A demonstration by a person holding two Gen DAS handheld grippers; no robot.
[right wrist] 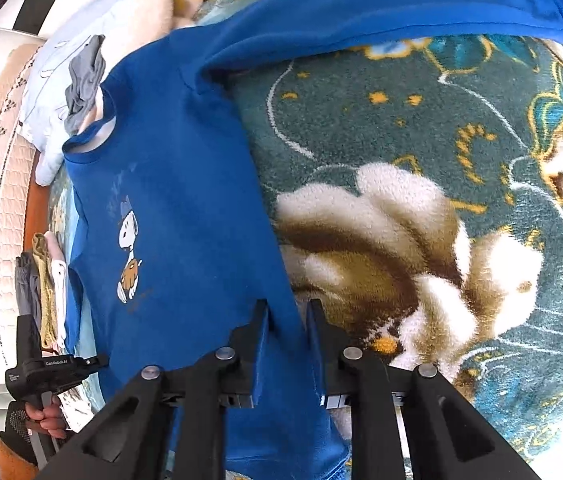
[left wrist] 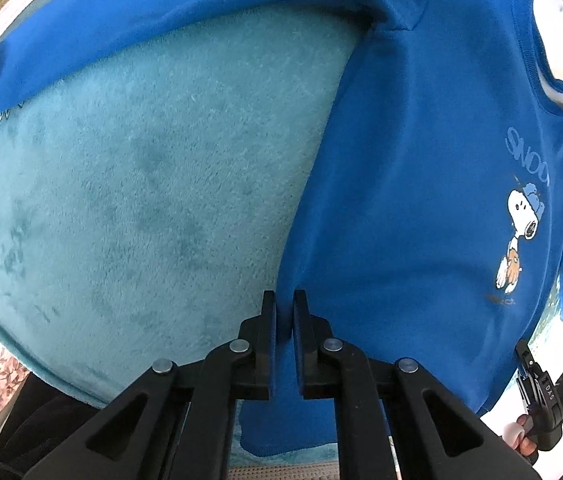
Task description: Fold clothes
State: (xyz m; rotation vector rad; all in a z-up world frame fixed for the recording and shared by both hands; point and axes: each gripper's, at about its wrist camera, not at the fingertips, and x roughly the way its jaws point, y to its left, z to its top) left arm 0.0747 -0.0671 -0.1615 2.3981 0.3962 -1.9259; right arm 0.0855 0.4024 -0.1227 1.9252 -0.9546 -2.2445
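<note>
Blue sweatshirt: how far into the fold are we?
Done: blue sweatshirt lies front-up on the blanket, sleeves stretched out; a small stack sits beside it. In hand: left gripper and right gripper each pinch a hem corner. Left: every fold; none visible.

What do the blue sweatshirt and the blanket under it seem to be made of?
The blue sweatshirt looks like matte knit cotton jersey, with a ribbed collar and soft folds. The blanket looks like plush synthetic fleece: fuzzy pile with brush marks. Exact fibres cannot be told.
</note>
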